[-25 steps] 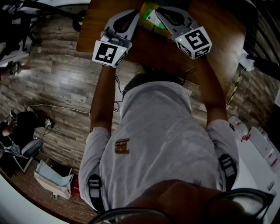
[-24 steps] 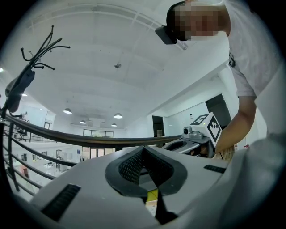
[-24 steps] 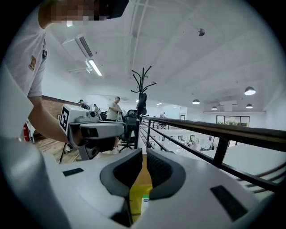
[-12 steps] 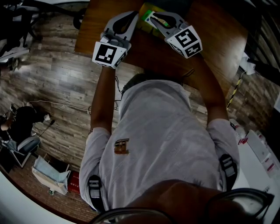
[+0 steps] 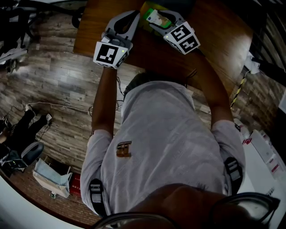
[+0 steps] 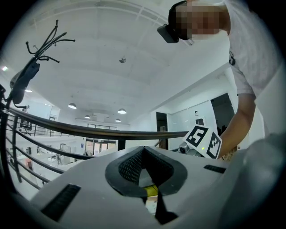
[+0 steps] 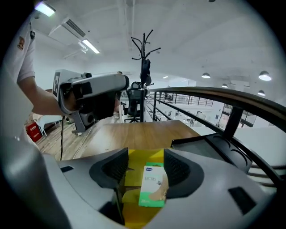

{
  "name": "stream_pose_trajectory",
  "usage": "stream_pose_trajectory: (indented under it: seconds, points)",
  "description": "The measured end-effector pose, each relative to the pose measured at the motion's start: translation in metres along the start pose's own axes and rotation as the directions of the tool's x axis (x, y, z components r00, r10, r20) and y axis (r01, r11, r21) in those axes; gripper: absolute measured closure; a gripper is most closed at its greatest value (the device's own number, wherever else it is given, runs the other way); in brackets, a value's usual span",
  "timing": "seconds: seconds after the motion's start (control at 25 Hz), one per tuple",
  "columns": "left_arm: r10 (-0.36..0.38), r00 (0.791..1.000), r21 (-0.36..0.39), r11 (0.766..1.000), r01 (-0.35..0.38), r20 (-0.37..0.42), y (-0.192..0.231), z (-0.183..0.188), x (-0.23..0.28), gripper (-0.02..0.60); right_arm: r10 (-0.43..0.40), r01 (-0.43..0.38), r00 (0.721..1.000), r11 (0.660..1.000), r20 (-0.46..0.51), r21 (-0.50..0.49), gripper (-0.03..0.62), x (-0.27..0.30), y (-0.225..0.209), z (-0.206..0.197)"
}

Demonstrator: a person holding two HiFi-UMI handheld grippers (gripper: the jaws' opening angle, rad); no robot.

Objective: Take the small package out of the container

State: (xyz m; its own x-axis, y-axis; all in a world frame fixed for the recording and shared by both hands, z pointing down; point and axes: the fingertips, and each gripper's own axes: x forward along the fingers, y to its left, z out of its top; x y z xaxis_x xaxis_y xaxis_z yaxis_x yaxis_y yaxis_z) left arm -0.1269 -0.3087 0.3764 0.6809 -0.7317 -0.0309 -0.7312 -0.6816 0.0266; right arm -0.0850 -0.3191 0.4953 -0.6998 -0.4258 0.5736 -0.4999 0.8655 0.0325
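A small white and green package (image 7: 152,187) lies between my right gripper's (image 7: 145,162) jaws, against the right-hand pad and apart from the left-hand one. Those jaws are opening. Below it is the yellow container (image 7: 136,172), with its flaps open, on the wooden table (image 7: 134,134). In the head view the package (image 5: 157,18) shows at the right gripper's (image 5: 154,15) tip, over the yellow container (image 5: 144,13). My left gripper (image 5: 135,17) is just left of the container, and its tips (image 6: 143,150) meet; I see nothing between them.
A black moulded tray (image 7: 214,143) sits on the table to the right of the container. The table (image 5: 214,27) ends at its near edge just beyond the person's torso. Wood-plank floor lies to the left, where another person (image 5: 18,134) sits. A dark railing (image 6: 89,129) runs beyond the table.
The right gripper has swung left toward the left gripper, and its jaws have spread apart around the package. The left gripper has stayed almost still.
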Motion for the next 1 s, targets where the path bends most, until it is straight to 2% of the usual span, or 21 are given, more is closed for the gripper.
stream_pose_trajectory:
  seconds: [0.4,0.52,0.72,1.0]
  points:
    - [-0.015,1.0,0.007,1.0,0.015,-0.002,0.007,-0.007,0.007,0.563,-0.02,0.025,0.986,0.999,-0.167,0.024,0.315,0.028,-0.014,-0.039]
    - [-0.014,1.0,0.003,1.0,0.015,-0.005,0.011,-0.011,0.008,0.563,-0.004,0.014,0.979,0.999,-0.206,0.048,0.296,0.039,-0.018,-0.048]
    - [-0.012,1.0,-0.01,1.0,0.012,-0.017,0.02,-0.02,0.009,0.563,0.044,-0.031,0.959,0.998,-0.28,0.052,0.27,0.056,-0.017,-0.062]
    - [-0.001,1.0,-0.021,1.0,0.001,-0.023,0.03,-0.024,0.011,0.563,0.046,-0.036,0.932,0.999,-0.358,0.034,0.266,0.069,-0.023,-0.077]
